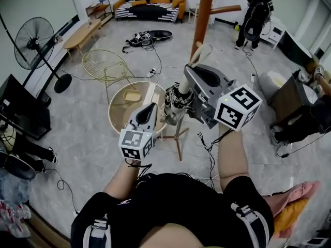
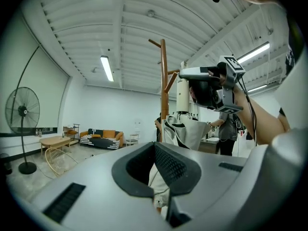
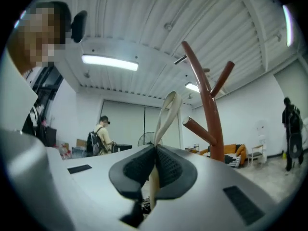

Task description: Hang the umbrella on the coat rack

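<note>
A folded umbrella (image 1: 177, 103) with pale and dark fabric hangs in the air between my two grippers. My left gripper (image 1: 151, 109) is shut on the fabric (image 2: 159, 179) at its lower end. My right gripper (image 1: 198, 75) is shut on the cream strap loop (image 3: 166, 117) at the handle (image 2: 182, 94). The strap's free loop (image 1: 201, 53) stands up close to the brown coat rack pole (image 1: 204, 14). In the right gripper view a rack peg (image 3: 199, 129) juts out just right of the strap, apart from it.
The rack's wooden feet (image 1: 178, 138) stand below the umbrella. A round rattan table (image 1: 116, 112) and a wire chair (image 1: 103, 63) are to the left, with cables (image 1: 145, 37) on the floor. A standing fan (image 1: 36, 40) is at far left, and a person (image 1: 256, 14) stands behind.
</note>
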`<state>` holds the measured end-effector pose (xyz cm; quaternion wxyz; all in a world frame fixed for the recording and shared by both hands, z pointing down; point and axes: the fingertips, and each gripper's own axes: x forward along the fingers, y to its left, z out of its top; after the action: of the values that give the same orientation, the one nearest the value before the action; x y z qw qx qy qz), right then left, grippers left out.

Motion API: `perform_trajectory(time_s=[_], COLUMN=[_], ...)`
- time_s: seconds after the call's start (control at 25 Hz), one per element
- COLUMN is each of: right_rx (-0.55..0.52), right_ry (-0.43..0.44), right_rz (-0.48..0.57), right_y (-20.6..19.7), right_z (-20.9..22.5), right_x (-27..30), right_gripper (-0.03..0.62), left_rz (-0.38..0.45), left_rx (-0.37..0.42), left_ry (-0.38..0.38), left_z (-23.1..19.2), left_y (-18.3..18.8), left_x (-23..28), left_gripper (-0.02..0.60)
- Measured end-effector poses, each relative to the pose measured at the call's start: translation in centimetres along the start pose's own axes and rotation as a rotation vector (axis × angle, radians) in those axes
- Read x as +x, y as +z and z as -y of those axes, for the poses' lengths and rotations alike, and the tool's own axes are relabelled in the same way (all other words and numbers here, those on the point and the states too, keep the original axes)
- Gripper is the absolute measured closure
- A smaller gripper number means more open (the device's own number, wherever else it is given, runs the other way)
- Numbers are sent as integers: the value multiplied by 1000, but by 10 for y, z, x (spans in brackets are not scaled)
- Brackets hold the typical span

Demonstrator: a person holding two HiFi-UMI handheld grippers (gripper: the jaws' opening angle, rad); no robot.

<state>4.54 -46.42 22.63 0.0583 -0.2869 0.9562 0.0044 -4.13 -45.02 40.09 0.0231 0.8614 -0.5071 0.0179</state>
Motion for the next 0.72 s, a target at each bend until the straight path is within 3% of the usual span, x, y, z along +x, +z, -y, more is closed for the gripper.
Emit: perform_trajectory(time_s=[0.08, 0.28, 0.72], right_rx=[81, 154, 204], right_ry=[11, -39, -209], right_rz=[20, -7, -92], right_y=[0, -18, -52], right_z=[6, 25, 80], right_x=[10, 34, 32], right_gripper=[576, 576, 574], left_rz=[-3, 3, -6], left_rx=[3, 4, -11], left_ry=[-4, -10, 1], left_z=[-8, -25, -34], left_y=[-1, -7, -1], left_x=[5, 9, 22], left_gripper=[565, 565, 565])
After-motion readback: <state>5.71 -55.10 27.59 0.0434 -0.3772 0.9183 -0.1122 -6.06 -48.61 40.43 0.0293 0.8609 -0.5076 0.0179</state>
